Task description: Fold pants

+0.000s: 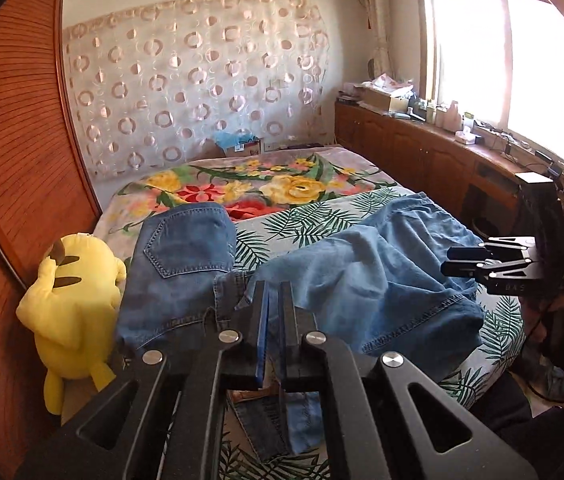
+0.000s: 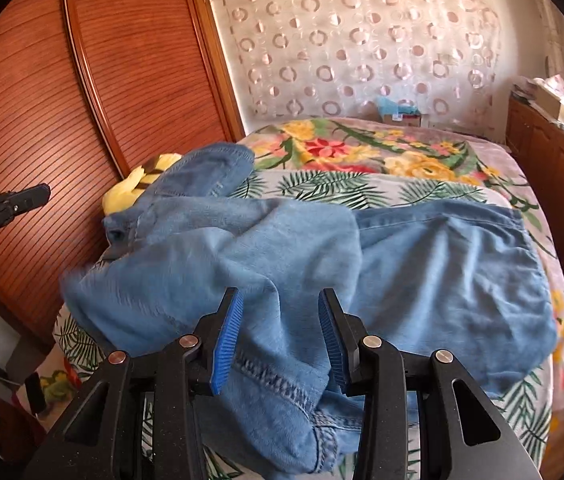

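Blue denim pants (image 1: 361,280) (image 2: 401,272) lie crumpled across the bed, with the seat and a back pocket (image 1: 186,248) humped up at the left. In the left wrist view my left gripper (image 1: 276,292) hovers over the near part of the pants, its fingers pressed together with no cloth between them. The right wrist view shows the left gripper (image 2: 44,192) out to the left of the pants, shut and bare. My right gripper (image 2: 280,296) stands open just above a stitched hem (image 2: 282,384), its blue pads clear of the cloth. It also shows at the right in the left wrist view (image 1: 447,261).
A yellow plush toy (image 1: 70,300) (image 2: 138,184) lies by the wooden wardrobe (image 1: 10,160) at the bed's left edge. The bed (image 1: 301,220) has a leaf-print sheet and a floral blanket (image 1: 262,184) farther back. A cluttered wooden cabinet (image 1: 421,140) runs under the window on the right.
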Tool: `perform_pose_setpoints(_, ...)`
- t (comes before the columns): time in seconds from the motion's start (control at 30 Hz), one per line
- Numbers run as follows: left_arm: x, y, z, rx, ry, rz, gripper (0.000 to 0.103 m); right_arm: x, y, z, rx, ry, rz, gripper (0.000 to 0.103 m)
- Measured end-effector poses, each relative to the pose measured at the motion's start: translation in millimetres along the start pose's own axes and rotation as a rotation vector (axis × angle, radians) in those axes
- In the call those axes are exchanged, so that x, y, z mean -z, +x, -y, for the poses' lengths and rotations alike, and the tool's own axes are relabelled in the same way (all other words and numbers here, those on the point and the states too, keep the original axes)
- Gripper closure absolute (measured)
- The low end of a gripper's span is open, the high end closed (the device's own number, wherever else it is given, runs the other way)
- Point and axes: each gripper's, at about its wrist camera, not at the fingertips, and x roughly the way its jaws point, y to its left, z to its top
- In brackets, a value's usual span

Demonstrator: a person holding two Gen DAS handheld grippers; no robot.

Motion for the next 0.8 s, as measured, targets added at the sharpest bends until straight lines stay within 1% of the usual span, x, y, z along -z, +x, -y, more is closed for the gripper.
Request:
perform_pose_setpoints(0.03,0.9,1.0,-0.2,-0.002,-0.001,-0.002,0.098,-0.8,2.6,-0.2,0.000,-0.004,-0.011,0.062)
perform_pose_setpoints(0.07,1.6,2.5,-1.0,-0.005,-0.003,-0.006,0.091,-1.8,5.2,0.3,0.000,-0.006,-0.022,0.062)
perform_pose_setpoints(0.1,2.8,5.3,-2.2,-0.007,-0.005,-0.011,0.087,-0.8,7.8,1.5,0.001,-0.009,-0.035,0.062)
perform_pose_setpoints(0.17,5.4,9.2,-4.6,-0.013,-0.008,-0.015,0.073,5.2,12.1,1.8,0.009,-0.017,-0.069,0.062)
perform_pose_setpoints(0.2,7.5,13.9,-6.1,-0.016,-0.012,-0.023,0.070,7.6,14.9,2.3,0.018,-0.021,-0.086,0.062)
perform_pose_setpoints(0.23,8.9,17.7,-7.0,-0.016,-0.016,-0.029,0.060,11.9,18.4,4.2,0.034,-0.026,-0.106,0.062)
perform_pose_setpoints(0.27,10.2,21.3,-7.9,-0.013,-0.020,-0.032,0.057,16.3,21.7,5.6,0.050,-0.033,-0.126,0.062)
perform_pose_setpoints(0.4,16.1,36.3,-11.5,-0.022,-0.027,-0.055,0.057,37.7,34.2,19.9,0.123,-0.047,-0.207,0.062)
perform_pose_setpoints(0.43,17.3,39.9,-11.7,-0.028,-0.028,-0.059,0.057,42.2,35.4,24.8,0.120,-0.042,-0.217,0.062)
perform_pose_setpoints(0.47,18.9,44.7,-12.7,-0.033,-0.030,-0.065,0.057,43.5,32.6,27.1,0.111,-0.041,-0.197,0.062)
perform_pose_setpoints(0.57,22.8,62.4,-18.3,-0.029,-0.045,-0.094,0.057,42.3,28.9,33.1,0.091,-0.021,-0.196,0.062)
perform_pose_setpoints(0.67,25.3,76.0,-19.9,-0.033,-0.046,-0.109,0.057,39.8,26.6,32.9,0.090,-0.024,-0.171,0.062)
perform_pose_setpoints(0.8,26.6,99.9,-22.9,-0.017,-0.045,-0.135,0.057,36.9,18.7,37.8,0.080,-0.019,-0.108,0.062)
